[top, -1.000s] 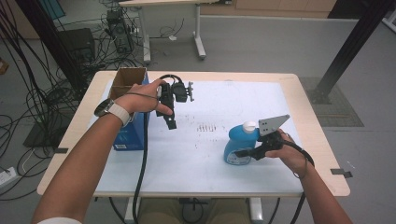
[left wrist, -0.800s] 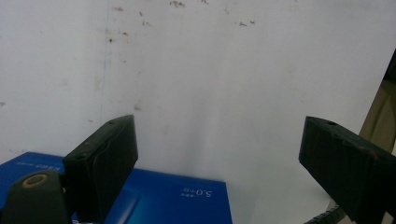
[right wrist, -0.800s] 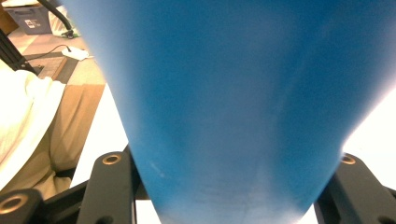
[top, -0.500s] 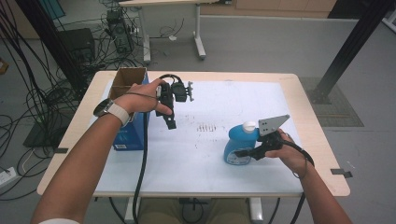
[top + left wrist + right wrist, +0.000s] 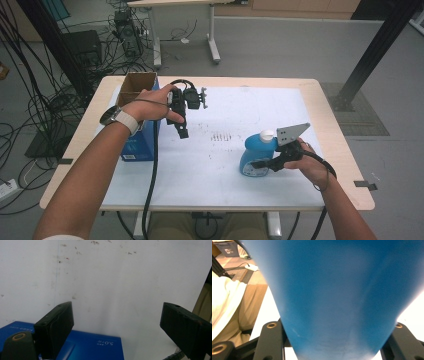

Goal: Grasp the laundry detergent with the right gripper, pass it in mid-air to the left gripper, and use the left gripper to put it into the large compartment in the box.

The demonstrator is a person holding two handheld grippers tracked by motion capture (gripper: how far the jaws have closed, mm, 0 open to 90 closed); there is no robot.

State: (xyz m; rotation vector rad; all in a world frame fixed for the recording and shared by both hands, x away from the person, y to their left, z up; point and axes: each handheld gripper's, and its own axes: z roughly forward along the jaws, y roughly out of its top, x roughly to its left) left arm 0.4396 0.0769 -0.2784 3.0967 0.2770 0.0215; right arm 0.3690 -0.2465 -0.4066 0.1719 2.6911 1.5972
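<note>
Where the white mat covers the desk point(image 5: 310, 95), the count runs: one blue bottle point(image 5: 254, 159) with one white cap point(image 5: 267, 135), standing upright at the near right; one blue box point(image 5: 140, 142), its cardboard flaps open, at the left edge. Claws: two. Right claw point(image 5: 261, 163), clenched on the bottle's body, jaws on either side of it in the right gripper view. Left claw point(image 5: 181, 131), released and empty, hanging above the mat just beside the box, well apart from the bottle.

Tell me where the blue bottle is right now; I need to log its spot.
In the high view the blue bottle stands at the near right of the white mat, clamped in the right gripper.
</note>
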